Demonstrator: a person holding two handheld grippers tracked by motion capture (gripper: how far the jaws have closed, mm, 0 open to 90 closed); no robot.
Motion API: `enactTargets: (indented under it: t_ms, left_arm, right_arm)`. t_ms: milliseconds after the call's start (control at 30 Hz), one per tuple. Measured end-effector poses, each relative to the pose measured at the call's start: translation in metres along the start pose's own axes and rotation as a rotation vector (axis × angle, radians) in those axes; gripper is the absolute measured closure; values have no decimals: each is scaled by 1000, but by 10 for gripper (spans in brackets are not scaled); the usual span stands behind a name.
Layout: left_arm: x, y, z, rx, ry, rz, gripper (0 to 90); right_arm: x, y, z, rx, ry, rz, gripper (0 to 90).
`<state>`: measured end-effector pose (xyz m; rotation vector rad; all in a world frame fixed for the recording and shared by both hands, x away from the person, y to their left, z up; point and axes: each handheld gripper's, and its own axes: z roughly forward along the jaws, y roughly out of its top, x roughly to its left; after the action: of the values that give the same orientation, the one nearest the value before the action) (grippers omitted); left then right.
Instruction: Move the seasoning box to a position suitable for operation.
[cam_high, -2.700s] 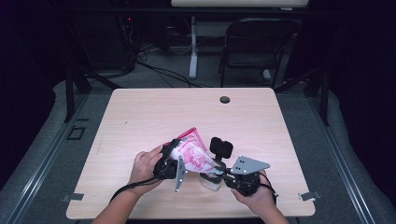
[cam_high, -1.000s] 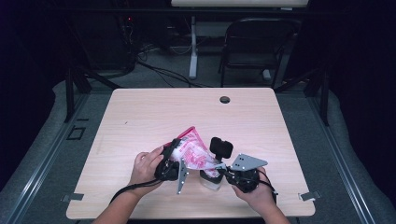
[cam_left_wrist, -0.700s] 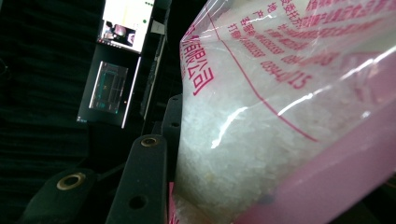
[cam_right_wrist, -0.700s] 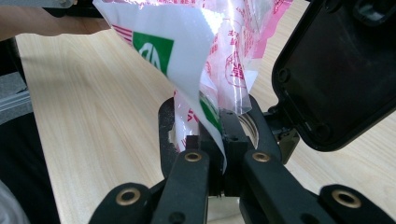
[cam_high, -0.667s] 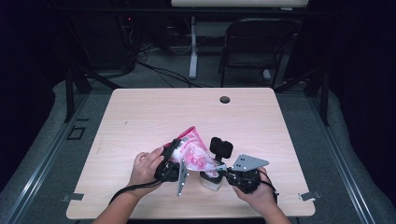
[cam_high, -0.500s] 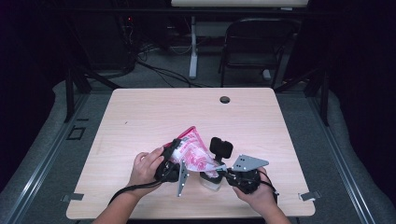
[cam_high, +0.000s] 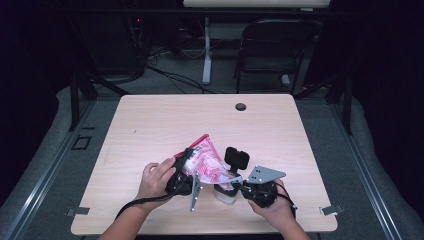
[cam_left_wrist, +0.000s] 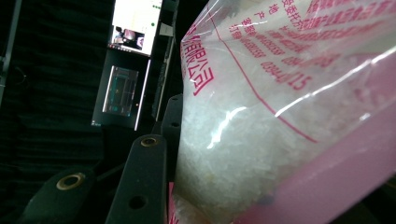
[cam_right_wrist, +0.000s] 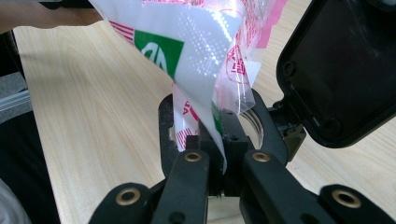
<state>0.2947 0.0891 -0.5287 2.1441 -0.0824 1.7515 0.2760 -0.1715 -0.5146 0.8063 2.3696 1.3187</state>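
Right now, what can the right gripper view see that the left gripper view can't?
Only the right gripper view shows the right gripper with its jaws pinched shut on the bag's thin lower edge, the green patch printed on the bag, the wooden table and a black lid. Only the left gripper view shows the white grains inside the bag and lit screens in the dark behind. Both show the pink-and-clear bag.
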Motion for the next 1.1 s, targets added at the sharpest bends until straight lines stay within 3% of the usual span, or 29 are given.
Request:
enactTargets:
  t_ms: [1100]
  left_arm:
    - [1,2,-2,11,19,39,677]
  right_arm:
    - [0,-1,4,2,-11,9,900]
